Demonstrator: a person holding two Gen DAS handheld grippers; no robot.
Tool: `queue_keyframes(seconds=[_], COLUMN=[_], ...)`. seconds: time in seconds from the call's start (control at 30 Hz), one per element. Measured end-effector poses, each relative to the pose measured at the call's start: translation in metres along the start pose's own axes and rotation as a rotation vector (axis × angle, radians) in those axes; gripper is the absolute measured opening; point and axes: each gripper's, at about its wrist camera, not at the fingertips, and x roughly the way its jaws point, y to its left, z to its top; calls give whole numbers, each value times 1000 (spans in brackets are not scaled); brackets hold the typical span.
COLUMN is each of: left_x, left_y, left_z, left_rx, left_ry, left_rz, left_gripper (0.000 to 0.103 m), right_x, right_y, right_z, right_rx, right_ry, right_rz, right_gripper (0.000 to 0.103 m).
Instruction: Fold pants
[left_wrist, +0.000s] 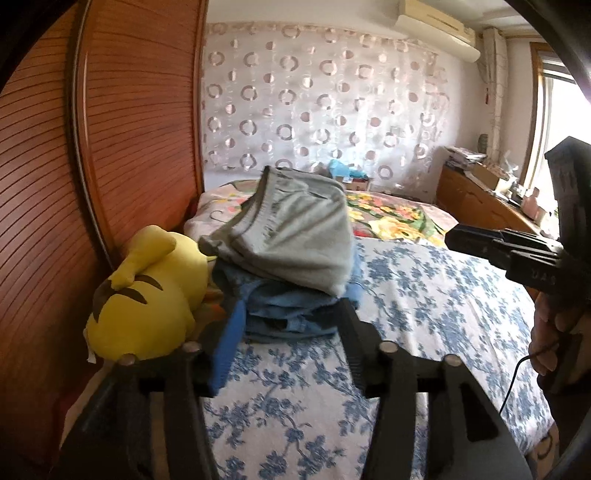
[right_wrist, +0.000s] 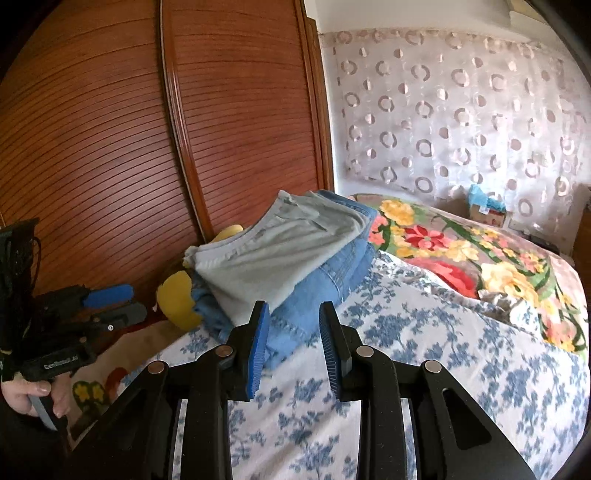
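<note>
A stack of folded pants lies on the bed's left side. Grey pants (left_wrist: 295, 236) (right_wrist: 266, 254) lie on top, with folded blue jeans (left_wrist: 280, 314) (right_wrist: 332, 273) under them. My left gripper (left_wrist: 291, 332) is open just short of the stack's near edge, with nothing between its fingers; the right wrist view has it at the far left (right_wrist: 136, 301), held by a hand. My right gripper (right_wrist: 293, 332) stands open with a narrow gap, empty, in front of the jeans' corner. It also shows at the right of the left wrist view (left_wrist: 454, 240).
The bed has a white sheet with blue flowers (left_wrist: 424, 295) and a bright floral blanket (right_wrist: 461, 251) farther back. A yellow plush toy (left_wrist: 147, 295) lies left of the stack against slatted wooden wardrobe doors (left_wrist: 110, 147). A wooden dresser (left_wrist: 480, 199) stands at the right.
</note>
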Motion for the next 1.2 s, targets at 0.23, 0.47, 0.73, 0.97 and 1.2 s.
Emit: queue_keyframes(seconds=[0.23,0.47,0.73,0.97,1.2], left_x=[-20,-37,-55,-66,-71], left_y=[-17,-33,-53,-77,-101], left_z=[-8,-13,-21,-28,-34], left_rx=[38,69,91,117,155], left_ry=[-34,-46,-69,-78,-65], left_rz=[-39,-57,-70,-105,-111], left_gripper=[91,91,91,92,91], right_x=[-27,-56,-88,-120,-148], right_y=[5,9,21,28,31], right_z=[-20,-38,-55,-75,-96], right_rx=[27,51,63,78,93], right_ry=[-18,-40,-68,-97,-110], right_rz=[-26,-42,-85,-137,-184], right_gripper=[29,29,29,36,53])
